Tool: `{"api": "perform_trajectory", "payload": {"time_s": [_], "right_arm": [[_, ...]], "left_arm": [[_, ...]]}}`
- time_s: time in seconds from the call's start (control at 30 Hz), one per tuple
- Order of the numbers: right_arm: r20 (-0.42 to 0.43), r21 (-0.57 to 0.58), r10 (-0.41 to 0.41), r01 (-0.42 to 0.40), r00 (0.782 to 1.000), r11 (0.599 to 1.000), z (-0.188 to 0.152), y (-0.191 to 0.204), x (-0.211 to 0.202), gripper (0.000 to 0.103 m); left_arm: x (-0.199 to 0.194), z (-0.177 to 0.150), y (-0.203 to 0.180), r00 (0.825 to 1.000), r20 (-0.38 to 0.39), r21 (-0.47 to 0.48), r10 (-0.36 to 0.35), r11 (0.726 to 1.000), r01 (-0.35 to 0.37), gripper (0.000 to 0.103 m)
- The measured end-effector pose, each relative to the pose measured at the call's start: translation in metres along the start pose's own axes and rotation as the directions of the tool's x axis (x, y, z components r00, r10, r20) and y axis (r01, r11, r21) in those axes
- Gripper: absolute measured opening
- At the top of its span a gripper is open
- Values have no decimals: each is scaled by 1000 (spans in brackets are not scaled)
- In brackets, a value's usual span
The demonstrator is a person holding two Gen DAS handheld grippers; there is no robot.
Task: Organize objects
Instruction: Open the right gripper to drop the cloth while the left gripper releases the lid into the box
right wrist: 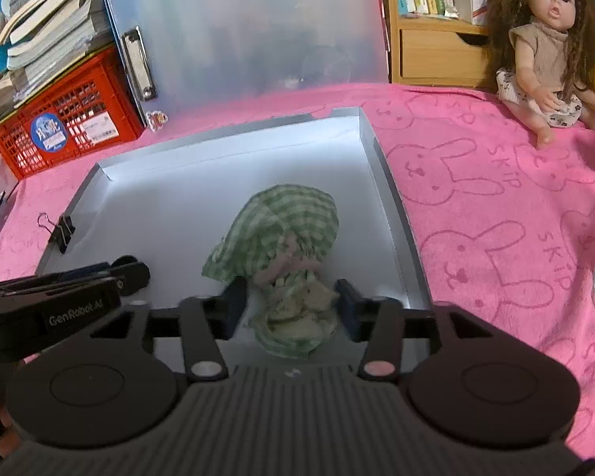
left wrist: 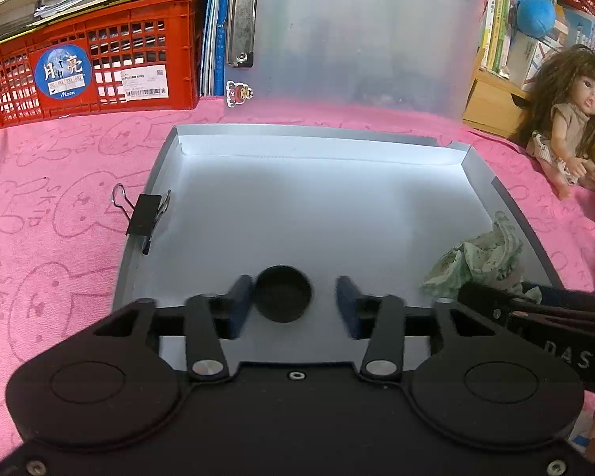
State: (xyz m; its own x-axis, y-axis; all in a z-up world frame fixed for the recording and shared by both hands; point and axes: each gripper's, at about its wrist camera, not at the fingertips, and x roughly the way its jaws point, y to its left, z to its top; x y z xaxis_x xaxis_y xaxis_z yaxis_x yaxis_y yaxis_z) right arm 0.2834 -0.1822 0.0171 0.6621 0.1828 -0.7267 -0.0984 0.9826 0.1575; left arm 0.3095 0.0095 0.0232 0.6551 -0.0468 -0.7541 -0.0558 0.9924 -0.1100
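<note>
A shallow silver box (left wrist: 258, 146) lies open on the pink cloth; it also shows in the right wrist view (right wrist: 234, 139). My left gripper (left wrist: 293, 297) is open over the box's near part, with a round black cap (left wrist: 283, 293) lying between its fingers, nearer the left one. My right gripper (right wrist: 291, 297) is open around a crumpled green checked cloth bundle (right wrist: 281, 234) resting in the box; the bundle shows in the left wrist view (left wrist: 480, 261). A black binder clip (left wrist: 144, 214) is clamped on the box's left wall.
A red crate (left wrist: 91, 67) with books stands at the back left. A translucent clipboard (left wrist: 357, 39) leans behind the box. A doll (right wrist: 543, 43) sits at the back right by a wooden shelf (right wrist: 436, 55). A blue ball (left wrist: 535, 16) rests on the shelf.
</note>
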Motion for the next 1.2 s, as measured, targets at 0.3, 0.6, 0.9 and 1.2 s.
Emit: {"api": "perform_trajectory", "payload": {"time_s": [0.3, 0.6, 0.9, 1.2], "right_arm": [[136, -80, -12, 23, 991, 996, 3, 11, -40, 91], [250, -134, 10, 25, 968, 991, -10, 14, -85, 97], [351, -184, 57, 9, 935, 983, -41, 13, -129, 102], [368, -214, 84, -3, 926, 977, -77, 8, -150, 103]], "left_arm": [[-43, 8, 1, 996, 78, 20, -43, 999, 41, 70], [-96, -9, 3, 981, 165, 64, -100, 994, 90, 78], [-138, -45, 11, 963, 215, 93, -163, 985, 146, 81], [-165, -91, 20, 952, 237, 105, -192, 980, 171, 81]]}}
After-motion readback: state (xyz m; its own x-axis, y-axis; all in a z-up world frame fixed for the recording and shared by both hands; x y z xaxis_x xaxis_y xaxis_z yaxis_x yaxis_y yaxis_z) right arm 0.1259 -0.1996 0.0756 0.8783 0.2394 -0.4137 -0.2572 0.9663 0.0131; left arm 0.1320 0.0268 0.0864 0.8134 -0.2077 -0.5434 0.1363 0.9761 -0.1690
